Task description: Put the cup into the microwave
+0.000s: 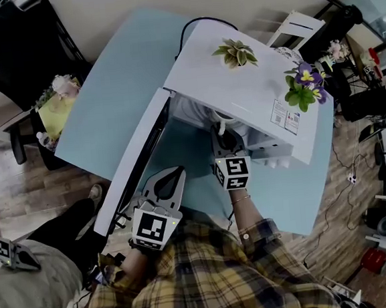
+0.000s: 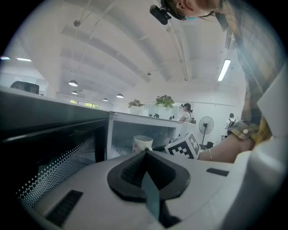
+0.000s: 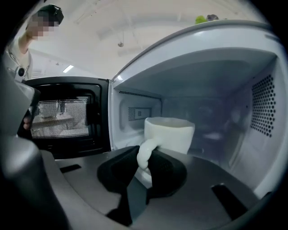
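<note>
Handle of cup (image 3: 171, 132) pinched in right claw (image 3: 145, 158), inside microwave (image 3: 202, 49).

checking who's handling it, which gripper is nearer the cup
Right. The right gripper has its jaws shut on the handle of the cup, inside the microwave. The left gripper sits back beside the open door, jaws together and empty.

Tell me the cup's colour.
White; the cup shows best in the right gripper view.

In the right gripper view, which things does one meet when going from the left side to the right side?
microwave door, standing open → white cup → perforated right wall of the microwave cavity
</note>
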Tool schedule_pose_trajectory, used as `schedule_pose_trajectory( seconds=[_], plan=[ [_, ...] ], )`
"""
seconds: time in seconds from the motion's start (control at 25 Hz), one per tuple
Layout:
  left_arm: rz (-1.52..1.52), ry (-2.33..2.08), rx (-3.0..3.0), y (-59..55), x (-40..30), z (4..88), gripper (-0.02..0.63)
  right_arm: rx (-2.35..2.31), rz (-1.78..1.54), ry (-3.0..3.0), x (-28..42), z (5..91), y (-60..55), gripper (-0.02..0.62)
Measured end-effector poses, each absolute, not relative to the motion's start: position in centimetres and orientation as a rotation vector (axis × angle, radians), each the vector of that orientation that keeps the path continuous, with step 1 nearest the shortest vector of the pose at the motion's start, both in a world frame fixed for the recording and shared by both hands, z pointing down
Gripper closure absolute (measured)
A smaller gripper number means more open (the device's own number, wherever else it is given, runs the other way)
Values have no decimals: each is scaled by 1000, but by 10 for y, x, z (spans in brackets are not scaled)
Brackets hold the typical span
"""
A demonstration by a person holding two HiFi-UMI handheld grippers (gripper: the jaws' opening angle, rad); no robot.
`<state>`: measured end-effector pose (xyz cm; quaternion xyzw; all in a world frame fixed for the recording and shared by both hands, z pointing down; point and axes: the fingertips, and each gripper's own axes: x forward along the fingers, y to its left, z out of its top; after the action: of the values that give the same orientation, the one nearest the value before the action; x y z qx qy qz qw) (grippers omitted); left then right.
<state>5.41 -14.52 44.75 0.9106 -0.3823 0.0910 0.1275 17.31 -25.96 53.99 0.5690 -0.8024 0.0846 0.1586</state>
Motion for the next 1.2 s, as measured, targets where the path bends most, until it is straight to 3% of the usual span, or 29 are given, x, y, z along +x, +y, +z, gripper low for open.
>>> schedule_pose_trajectory(
  seconds=[1.2],
  plan=[
    [278,-1160,2642,-141,46,446,617,1637,192,-2400,172,540,-289,539]
  ],
)
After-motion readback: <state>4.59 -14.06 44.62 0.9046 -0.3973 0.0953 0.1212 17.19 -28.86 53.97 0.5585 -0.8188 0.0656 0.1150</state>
